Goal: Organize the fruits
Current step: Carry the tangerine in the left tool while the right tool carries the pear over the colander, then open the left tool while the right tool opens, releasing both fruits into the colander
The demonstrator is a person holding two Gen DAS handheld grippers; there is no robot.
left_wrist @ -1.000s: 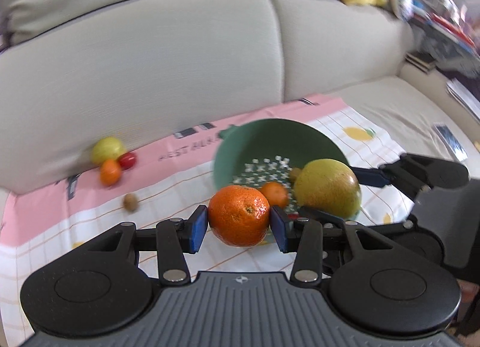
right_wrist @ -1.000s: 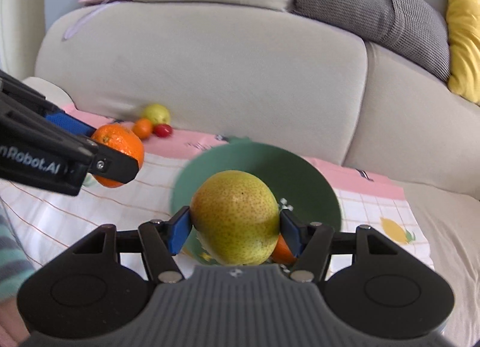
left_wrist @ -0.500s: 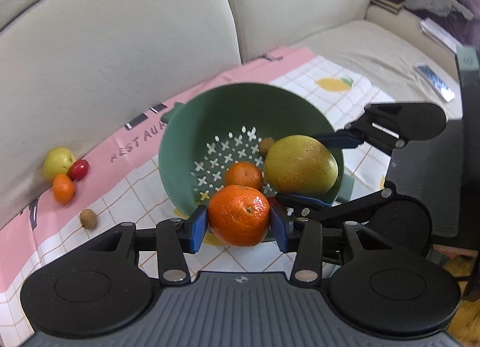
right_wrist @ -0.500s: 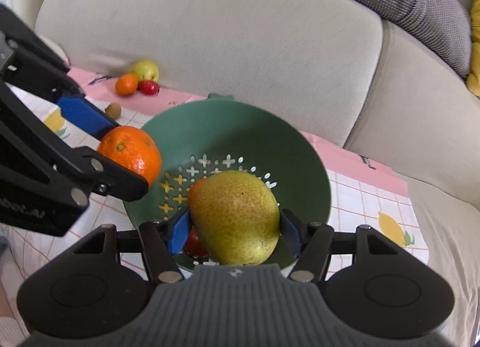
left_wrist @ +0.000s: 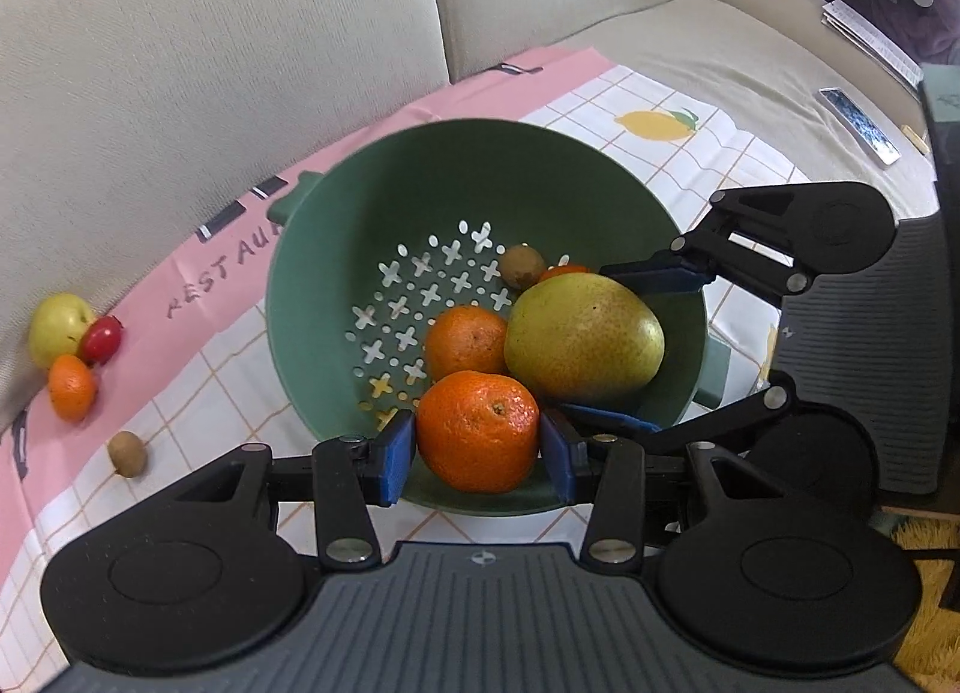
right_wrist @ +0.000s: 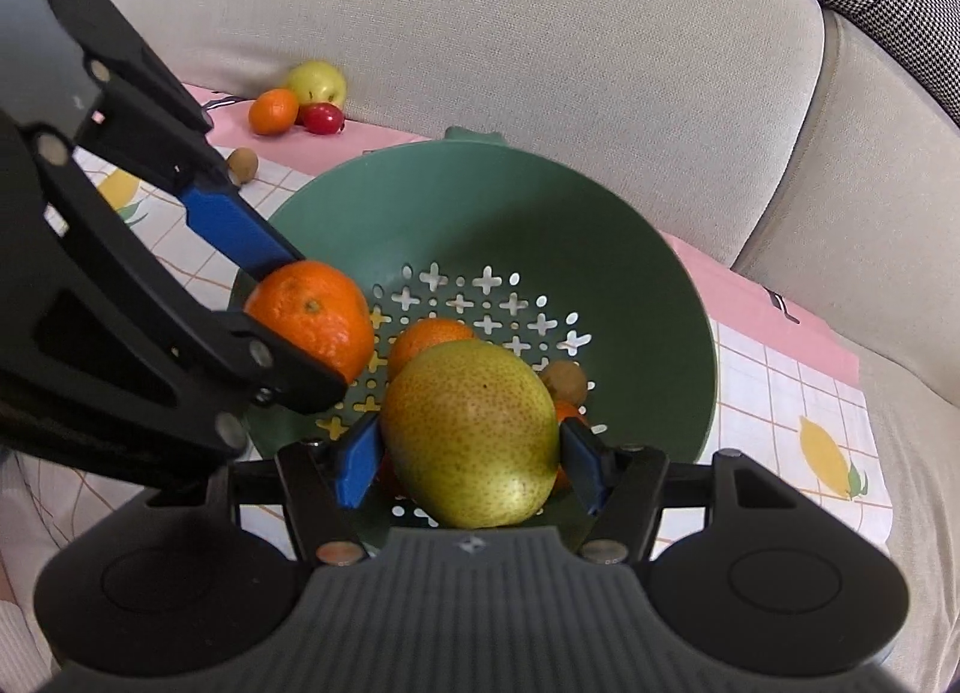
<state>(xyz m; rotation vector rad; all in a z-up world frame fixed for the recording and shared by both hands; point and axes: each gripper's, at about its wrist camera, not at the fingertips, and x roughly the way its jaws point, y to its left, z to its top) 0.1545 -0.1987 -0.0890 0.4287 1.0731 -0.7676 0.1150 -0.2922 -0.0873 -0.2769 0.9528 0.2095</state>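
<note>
A green colander (left_wrist: 456, 183) (right_wrist: 660, 321) stands on a checked cloth on a sofa. My left gripper (left_wrist: 477, 444) (right_wrist: 282, 321) is shut on an orange mandarin (left_wrist: 477, 429) (right_wrist: 312, 321), held over the colander's near rim. My right gripper (right_wrist: 471, 462) (left_wrist: 612, 351) is shut on a large yellow-green pear (right_wrist: 471, 432) (left_wrist: 582, 336), low inside the colander. Beneath them lie another mandarin (left_wrist: 465, 342) (right_wrist: 429, 336) and a small brown fruit (left_wrist: 522, 267) (right_wrist: 564, 381).
By the sofa back lie a yellow apple (left_wrist: 57, 321) (right_wrist: 318, 81), a small red fruit (left_wrist: 102, 338) (right_wrist: 323, 119) and a small mandarin (left_wrist: 71, 387) (right_wrist: 273, 111). A brown fruit (left_wrist: 127, 453) (right_wrist: 243, 162) lies on the cloth (left_wrist: 198, 411). A phone (left_wrist: 858, 123) lies on the cushion at right.
Both grippers have sunk toward the colander with their fruit and tipped further down. The pear is now low inside the bowl and the mandarin hangs over its near rim.
</note>
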